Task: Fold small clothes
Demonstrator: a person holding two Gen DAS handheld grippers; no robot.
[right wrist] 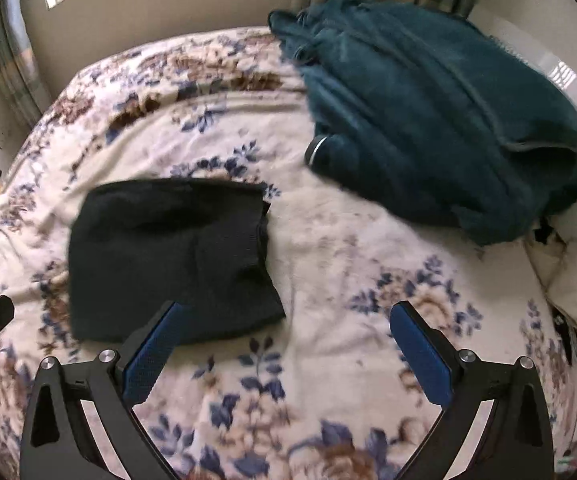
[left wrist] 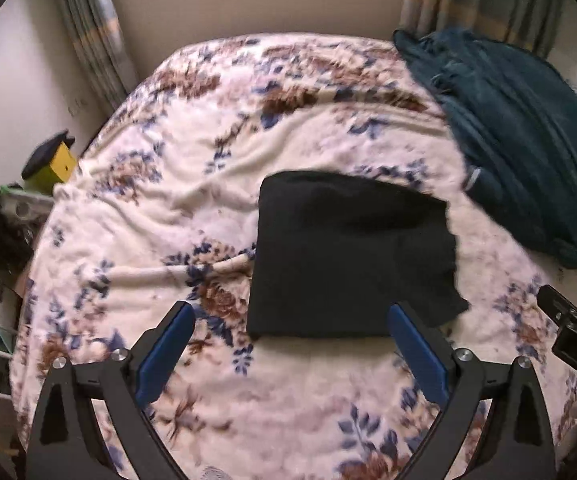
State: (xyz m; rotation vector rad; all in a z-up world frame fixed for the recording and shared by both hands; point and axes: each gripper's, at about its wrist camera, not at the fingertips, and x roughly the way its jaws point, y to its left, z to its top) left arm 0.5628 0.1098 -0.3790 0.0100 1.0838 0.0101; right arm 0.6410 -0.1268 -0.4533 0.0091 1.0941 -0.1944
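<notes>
With both the left gripper [left wrist: 290, 334] and right gripper [right wrist: 284, 334] spread wide and empty, the folded black garment [left wrist: 348, 256] could be undone if snagged.

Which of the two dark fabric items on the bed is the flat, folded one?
The black garment, lying flat and squared on the floral blanket just ahead of both grippers. The teal blanket is a rumpled heap at the far right.
</notes>
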